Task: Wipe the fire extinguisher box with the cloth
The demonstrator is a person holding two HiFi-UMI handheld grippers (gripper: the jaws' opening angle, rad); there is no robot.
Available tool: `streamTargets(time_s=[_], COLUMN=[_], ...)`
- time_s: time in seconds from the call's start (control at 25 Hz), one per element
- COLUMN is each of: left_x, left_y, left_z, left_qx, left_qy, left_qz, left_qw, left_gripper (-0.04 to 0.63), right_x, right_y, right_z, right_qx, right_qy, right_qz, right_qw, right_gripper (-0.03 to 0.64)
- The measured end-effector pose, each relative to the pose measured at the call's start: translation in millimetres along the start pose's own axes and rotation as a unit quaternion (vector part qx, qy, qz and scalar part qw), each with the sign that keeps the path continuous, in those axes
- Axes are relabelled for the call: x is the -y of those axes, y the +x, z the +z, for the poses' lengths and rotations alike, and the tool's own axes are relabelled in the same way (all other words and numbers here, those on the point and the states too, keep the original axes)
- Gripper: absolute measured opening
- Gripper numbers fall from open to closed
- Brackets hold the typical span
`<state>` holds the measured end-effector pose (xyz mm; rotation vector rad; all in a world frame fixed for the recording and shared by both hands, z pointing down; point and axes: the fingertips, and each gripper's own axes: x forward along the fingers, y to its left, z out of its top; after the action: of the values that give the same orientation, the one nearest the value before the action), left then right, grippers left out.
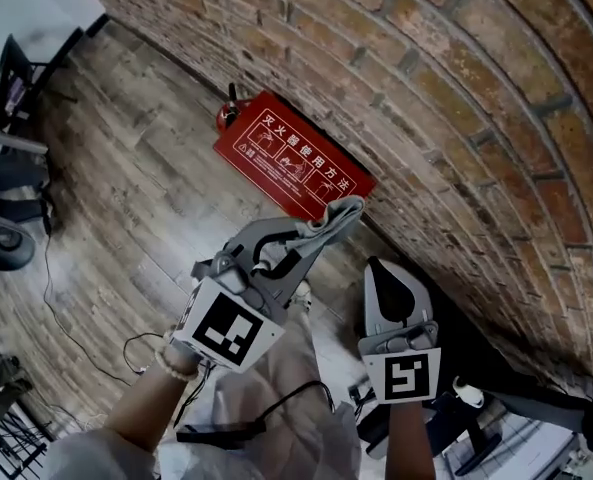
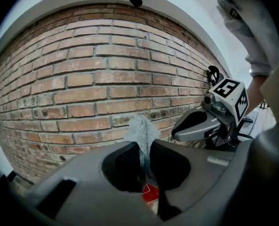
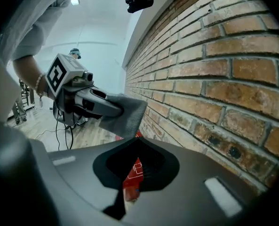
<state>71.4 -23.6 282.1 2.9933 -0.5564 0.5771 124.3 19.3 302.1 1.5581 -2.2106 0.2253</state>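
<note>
Open wooden floor [image 1: 126,198] at left centre; shut off upper right by brick wall [image 1: 456,88], fire extinguisher box [image 1: 294,164] at its foot; cluttered far left with chair [image 1: 18,76] and cable [image 1: 48,278]

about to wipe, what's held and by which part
The left gripper pinches the grey cloth near one end, the rest poking past its tips. The right gripper is shut, empty.

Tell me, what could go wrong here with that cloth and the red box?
1. The left hand-held gripper pinches only a narrow fold of the cloth; rubbing might tug it loose.
2. The fire extinguisher box lies close beside the brick wall, so a wide wipe could scrape the hand-held gripper on the bricks.
</note>
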Motion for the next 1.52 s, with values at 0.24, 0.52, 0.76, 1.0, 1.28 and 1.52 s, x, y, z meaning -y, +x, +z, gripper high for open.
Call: streamTargets(time_s=[0.24,0.52,0.76,1.0,1.28,1.52], left_x=[1,-2,-4,-5,2,2], left_y=[57,104,135,164,192,213], left_z=[-26,-66,-100,-124,-151,-171], left_qx=[-0.008,-0.033,-0.063,-0.092,-0.127,-0.159], left_qy=[0.019,0.005,0.015,0.032,0.038,0.023], left_qz=[-0.042,-0.067,-0.077,-0.1,-0.12,-0.132], left_qw=[0.9989,0.9972,0.9949,0.9902,0.9839,0.9782], left_gripper=[0.014,0.014,0.014,0.014,0.014,0.014], right_x=[17,31,43,52,63,68], right_y=[15,31,43,59,66,66], right_z=[-30,-59,-81,-95,-112,-123], right_qx=[-0.014,-0.027,-0.04,-0.04,-0.051,-0.062], right_qy=[0.034,0.037,0.038,0.049,0.058,0.065], right_qz=[-0.022,-0.032,-0.041,-0.046,-0.058,-0.063], right_qw=[0.999,0.998,0.998,0.997,0.995,0.994], right_gripper=[0.009,0.009,0.009,0.009,0.009,0.009])
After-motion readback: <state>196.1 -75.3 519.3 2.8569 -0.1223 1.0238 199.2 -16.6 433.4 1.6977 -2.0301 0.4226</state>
